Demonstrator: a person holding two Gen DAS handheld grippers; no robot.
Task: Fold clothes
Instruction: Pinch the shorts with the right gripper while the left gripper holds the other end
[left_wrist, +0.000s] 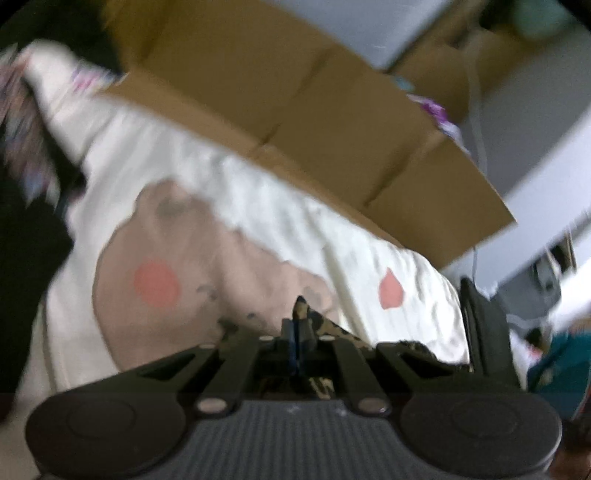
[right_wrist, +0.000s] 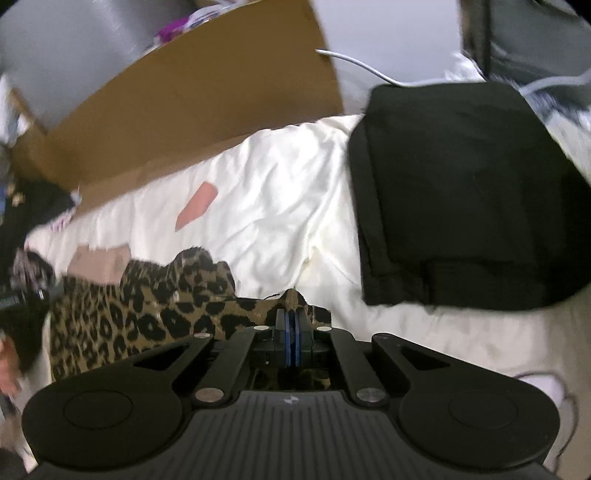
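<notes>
Both grippers are clenched on the leopard-print garment (right_wrist: 155, 306), which lies on the white bed (right_wrist: 288, 221). The right gripper (right_wrist: 291, 321) pinches an edge at lower centre of its frame, and the cloth stretches away to the left. The left gripper (left_wrist: 297, 325) grasps another edge, so the long axis seems to run between them.

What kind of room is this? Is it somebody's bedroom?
Probably a bedroom. A soft white quilt covers what looks like a bed, clothes lie on it, such as the leopard-print garment and folded black clothes, and a cardboard box stands behind.
</notes>
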